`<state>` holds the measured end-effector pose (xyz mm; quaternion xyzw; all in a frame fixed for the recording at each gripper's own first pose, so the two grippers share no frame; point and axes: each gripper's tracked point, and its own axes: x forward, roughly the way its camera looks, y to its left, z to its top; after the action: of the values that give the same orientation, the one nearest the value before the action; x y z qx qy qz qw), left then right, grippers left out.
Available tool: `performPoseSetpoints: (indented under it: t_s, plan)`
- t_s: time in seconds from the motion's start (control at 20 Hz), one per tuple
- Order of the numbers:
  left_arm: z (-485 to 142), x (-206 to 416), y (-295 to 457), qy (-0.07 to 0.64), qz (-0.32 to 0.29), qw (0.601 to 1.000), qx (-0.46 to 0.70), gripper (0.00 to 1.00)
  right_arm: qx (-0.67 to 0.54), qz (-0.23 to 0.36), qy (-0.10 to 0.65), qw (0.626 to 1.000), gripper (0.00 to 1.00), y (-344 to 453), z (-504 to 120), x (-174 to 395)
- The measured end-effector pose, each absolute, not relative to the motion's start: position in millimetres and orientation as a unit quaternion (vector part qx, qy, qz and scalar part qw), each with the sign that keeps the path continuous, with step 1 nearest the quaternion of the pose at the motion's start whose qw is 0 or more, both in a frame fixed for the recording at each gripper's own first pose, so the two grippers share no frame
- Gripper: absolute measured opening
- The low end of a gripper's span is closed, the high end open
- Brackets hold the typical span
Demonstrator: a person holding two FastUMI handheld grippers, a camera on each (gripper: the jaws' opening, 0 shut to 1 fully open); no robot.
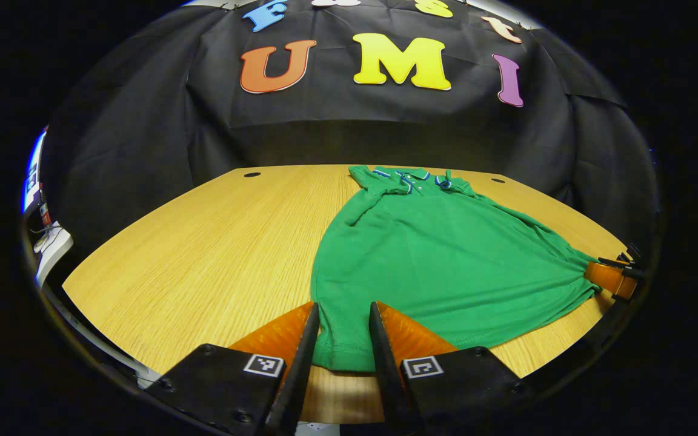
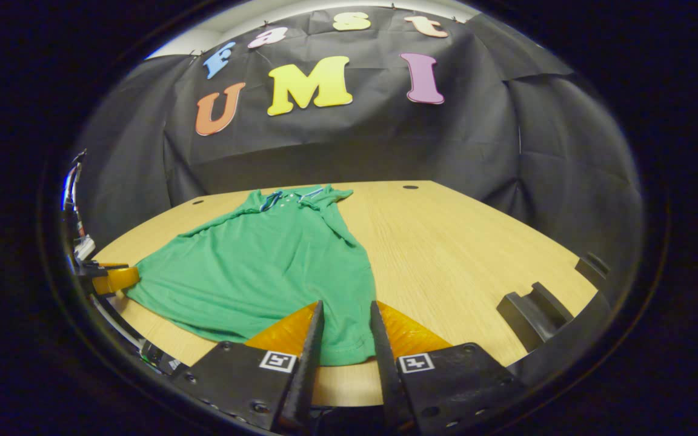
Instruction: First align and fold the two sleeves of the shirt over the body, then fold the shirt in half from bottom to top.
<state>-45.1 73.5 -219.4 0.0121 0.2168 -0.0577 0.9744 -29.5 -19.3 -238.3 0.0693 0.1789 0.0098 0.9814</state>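
Sleeves folded in. Left gripper and right gripper each straddle a hem corner of the shirt, jaws narrowly apart; whether they pinch, cannot tell. Lift both evenly toward the collar.

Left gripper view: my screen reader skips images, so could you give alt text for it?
A green polo shirt lies flat on a light wooden table, collar far. The left hand-held gripper straddles its near hem corner; the right hand-held gripper meets the other corner.

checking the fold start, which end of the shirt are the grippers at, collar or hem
The hem: each gripper straddles a bottom corner, while the collar lies at the table's far edge.
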Motion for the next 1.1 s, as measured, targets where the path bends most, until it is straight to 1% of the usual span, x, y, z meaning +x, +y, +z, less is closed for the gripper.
performPoseSetpoints:
  t_s: [0.05, 0.1, 0.15, 0.2, 0.25, 0.35, 0.45, 0.55, 0.75, 0.9, 1.1]
  plan:
    - [-219.4, -44.7, 70.9, 0.217, -0.061, 0.974, 0.012, 0.54, 0.072, 0.013, 0.182, 0.981, 0.42, -17.2, -241.5, -30.3]
    - [-219.3, -43.4, 68.1, 0.216, -0.064, 0.974, 0.011, 0.44, 0.066, 0.013, 0.178, 0.982, 0.27, -17.1, -238.3, -29.8]
    - [-218.6, -43.3, 67.7, 0.213, -0.062, 0.975, 0.007, 0.36, 0.065, 0.021, 0.185, 0.980, 0.24, -12.1, -242.2, -30.1]
    - [-218.8, -39.2, 65.7, 0.208, -0.060, 0.976, 0.000, 0.17, 0.062, 0.019, 0.175, 0.983, 0.15, -10.8, -237.4, -27.7]
    - [-218.0, -37.2, 62.3, 0.206, -0.062, 0.977, 0.000, 0.10, 0.050, 0.020, 0.179, 0.982, 0.05, -11.2, -241.7, -28.0]
    - [-217.4, -34.6, 58.3, 0.204, -0.065, 0.977, -0.005, 0.07, 0.039, 0.021, 0.172, 0.984, 0.01, -10.7, -235.7, -30.4]
    - [-213.3, -32.8, 55.8, 0.200, -0.071, 0.977, -0.019, 0.06, 0.026, 0.025, 0.159, 0.987, 0.00, -10.7, -224.3, -30.7]
    - [-200.2, -28.4, 56.1, 0.185, -0.072, 0.980, -0.016, 0.06, 0.021, 0.031, 0.128, 0.991, 0.00, -10.6, -202.5, -28.3]
    - [-168.7, -16.3, 48.6, 0.159, -0.083, 0.984, -0.019, 0.06, 0.020, 0.040, 0.102, 0.994, 0.00, -7.4, -170.9, -13.7]
    - [-147.8, -0.8, 49.6, 0.136, -0.080, 0.988, -0.002, 0.06, 0.021, 0.042, 0.081, 0.996, 0.00, -8.0, -146.8, 5.7]
    - [-124.0, 36.4, 44.4, 0.116, -0.082, 0.990, 0.004, 0.06, 0.026, 0.041, 0.065, 0.997, 0.00, -9.2, -121.2, 52.5]
